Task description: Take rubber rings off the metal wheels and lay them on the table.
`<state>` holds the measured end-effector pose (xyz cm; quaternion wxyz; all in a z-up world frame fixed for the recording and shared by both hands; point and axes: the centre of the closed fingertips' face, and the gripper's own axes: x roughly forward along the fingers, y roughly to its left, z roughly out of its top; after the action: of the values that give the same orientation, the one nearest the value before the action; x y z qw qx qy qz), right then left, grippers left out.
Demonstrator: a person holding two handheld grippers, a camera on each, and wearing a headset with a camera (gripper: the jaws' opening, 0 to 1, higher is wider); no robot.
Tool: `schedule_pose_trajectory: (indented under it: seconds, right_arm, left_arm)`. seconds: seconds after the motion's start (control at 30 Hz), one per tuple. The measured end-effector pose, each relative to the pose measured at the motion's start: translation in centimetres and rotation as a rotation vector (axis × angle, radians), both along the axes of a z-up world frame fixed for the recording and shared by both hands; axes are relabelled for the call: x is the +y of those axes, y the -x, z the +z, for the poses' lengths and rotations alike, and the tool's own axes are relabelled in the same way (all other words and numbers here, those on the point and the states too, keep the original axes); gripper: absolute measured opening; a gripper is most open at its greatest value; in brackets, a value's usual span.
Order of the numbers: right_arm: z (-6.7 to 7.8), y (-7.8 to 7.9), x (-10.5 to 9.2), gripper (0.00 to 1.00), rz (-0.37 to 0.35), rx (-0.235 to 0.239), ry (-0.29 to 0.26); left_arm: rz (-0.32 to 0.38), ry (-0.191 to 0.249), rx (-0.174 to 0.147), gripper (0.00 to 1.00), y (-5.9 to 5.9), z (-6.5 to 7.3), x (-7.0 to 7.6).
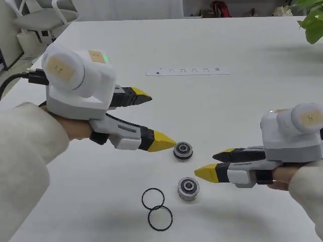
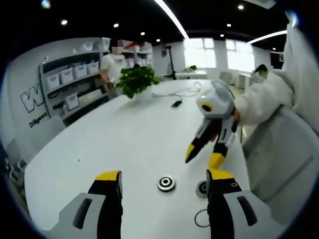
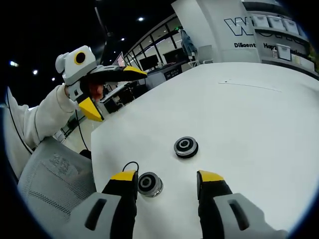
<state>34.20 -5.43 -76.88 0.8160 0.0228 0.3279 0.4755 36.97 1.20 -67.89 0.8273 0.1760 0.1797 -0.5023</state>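
Nearest the person, two black rings (image 1: pixel 157 207) lie flat on the white desk (image 1: pixel 242 111), their edges overlapping. Just to their right stands the near wheel (image 1: pixel 188 188), flat on the desk, its rim showing bare metal. It lies apart from the rings.

The right gripper (image 1: pixel 213 162) hangs just beyond and to the right of this wheel, held in a hand with a pale sleeve. Its jaws are spread and grasp nothing. Their yellow tips point left, the lower tip close above the near wheel. In the right gripper view this wheel sits between the two jaws, close to the left one, and an arc of a ring peeks out beside that jaw.

A little farther on lies the far wheel (image 1: pixel 182 150), also flat, with a dark band around its rim. It is near the first wheel but apart from it.

The left gripper (image 1: pixel 154 119) comes in from the left, raised above the desk. Its jaws are spread wide and grasp nothing. In the head view the lower yellow tip ends just beside the far wheel; I cannot tell whether it touches. In the left gripper view that wheel lies between the jaws.

Beyond, a power strip (image 1: pixel 187 71) lies on the desk. At the far edge are a plant (image 1: pixel 313 20) on the right and a chair (image 1: pixel 45 17) on the left.
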Motion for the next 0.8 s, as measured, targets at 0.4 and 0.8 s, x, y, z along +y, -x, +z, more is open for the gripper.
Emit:
schedule_pose_trajectory:
  seconds: [0.4, 0.8]
  right_arm:
    - [-0.4, 0.0, 0.0, 0.44, 0.002, 0.011, 0.000]
    - [-0.8, 0.1, -0.3, 0.43, -0.003, 0.017, 0.010]
  left_arm:
    - [0.002, 0.035, 0.047, 0.63, -0.9, -2.7, -1.1]
    - [0.004, 0.011, 0.083, 0.55, -1.9, -6.2, -1.6]
